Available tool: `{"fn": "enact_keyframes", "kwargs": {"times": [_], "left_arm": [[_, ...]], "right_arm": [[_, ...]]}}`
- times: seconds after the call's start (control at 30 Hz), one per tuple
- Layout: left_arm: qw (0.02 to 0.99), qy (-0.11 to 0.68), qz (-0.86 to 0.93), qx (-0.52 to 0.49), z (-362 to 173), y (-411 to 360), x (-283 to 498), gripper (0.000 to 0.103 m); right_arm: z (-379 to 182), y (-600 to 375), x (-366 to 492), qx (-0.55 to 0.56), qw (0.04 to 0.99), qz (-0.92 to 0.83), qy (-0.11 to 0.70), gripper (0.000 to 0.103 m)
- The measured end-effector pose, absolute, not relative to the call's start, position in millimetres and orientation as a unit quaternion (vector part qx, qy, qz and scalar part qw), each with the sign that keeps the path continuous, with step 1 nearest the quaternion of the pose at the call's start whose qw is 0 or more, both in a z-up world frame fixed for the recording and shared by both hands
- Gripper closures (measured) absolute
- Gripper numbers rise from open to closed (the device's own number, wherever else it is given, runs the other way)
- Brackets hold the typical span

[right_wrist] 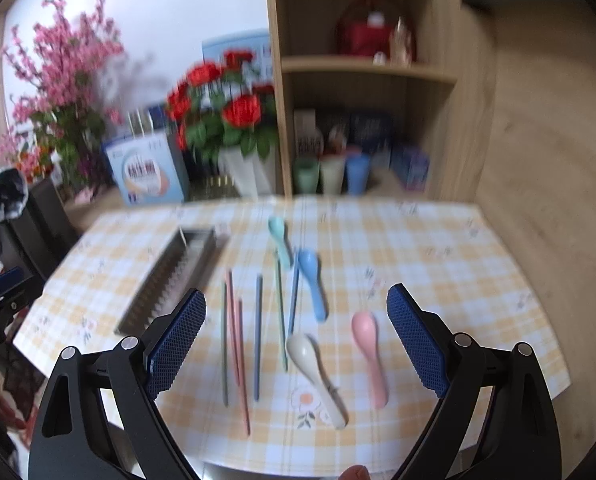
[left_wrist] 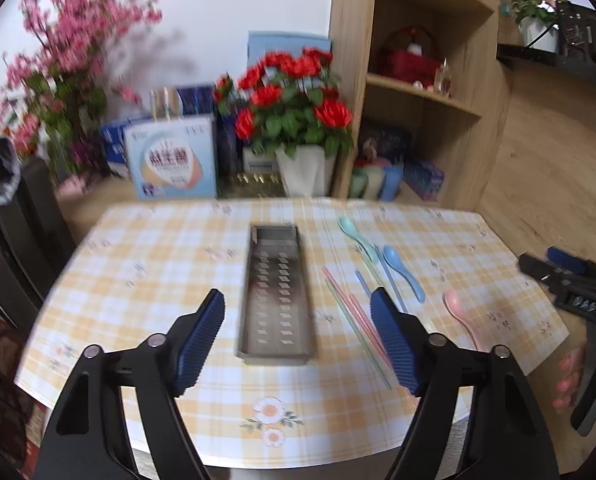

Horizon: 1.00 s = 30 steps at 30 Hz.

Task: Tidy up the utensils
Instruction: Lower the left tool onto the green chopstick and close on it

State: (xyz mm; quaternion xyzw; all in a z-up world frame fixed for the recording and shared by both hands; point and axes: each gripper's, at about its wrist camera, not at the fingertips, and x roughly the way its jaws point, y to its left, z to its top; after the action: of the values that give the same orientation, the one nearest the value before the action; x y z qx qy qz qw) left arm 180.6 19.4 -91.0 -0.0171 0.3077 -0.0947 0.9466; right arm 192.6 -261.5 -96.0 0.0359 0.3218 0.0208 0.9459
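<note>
Left gripper (left_wrist: pixel 298 336) fingers wide over metal tray (left_wrist: pixel 276 300), right gripper (right_wrist: pixel 296 340) fingers wide, seemingly above cream spoon (right_wrist: pixel 317 380)

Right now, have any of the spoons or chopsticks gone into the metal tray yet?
Not yet. The metal tray looks empty. Nothing is in hand: the left hand-held gripper and the right hand-held gripper are both open above the table. Still to go: the green spoon, blue spoon, cream spoon, pink spoon and the chopsticks, all lying on the checked cloth.
</note>
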Motion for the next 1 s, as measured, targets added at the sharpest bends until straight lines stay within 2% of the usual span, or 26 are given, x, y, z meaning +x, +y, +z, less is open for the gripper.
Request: {"fn": "enact_keyframes", "kwargs": {"times": [0.07, 0.27, 0.5, 0.7, 1.0], "left_arm": [[0.940, 0.323, -0.106, -0.021, -106.8, 10.7, 190.5, 0.048], [0.920, 0.364, -0.140, -0.031, -142.0, -22.6, 215.4, 0.065], [0.894, 0.417, -0.161, -0.044, -184.7, -67.4, 259.3, 0.066], [0.877, 0.463, -0.117, -0.045, -223.1, -85.5, 296.3, 0.078], [0.860, 0.504, -0.065, -0.054, -262.7, -89.9, 335.5, 0.081]], "right_arm": [[-113.3, -263.8, 205.2, 0.031, 0.938, 0.019, 0.344, 0.014], [-161.5, -265.0, 218.2, 0.007, 0.922, 0.041, 0.384, 0.014], [-205.1, -298.8, 234.4, 0.053, 0.906, 0.010, 0.420, 0.014], [-217.3, -321.0, 247.7, 0.076, 0.903, 0.003, 0.424, 0.014], [-225.8, -337.1, 270.5, 0.093, 0.901, 0.015, 0.424, 0.014]]}}
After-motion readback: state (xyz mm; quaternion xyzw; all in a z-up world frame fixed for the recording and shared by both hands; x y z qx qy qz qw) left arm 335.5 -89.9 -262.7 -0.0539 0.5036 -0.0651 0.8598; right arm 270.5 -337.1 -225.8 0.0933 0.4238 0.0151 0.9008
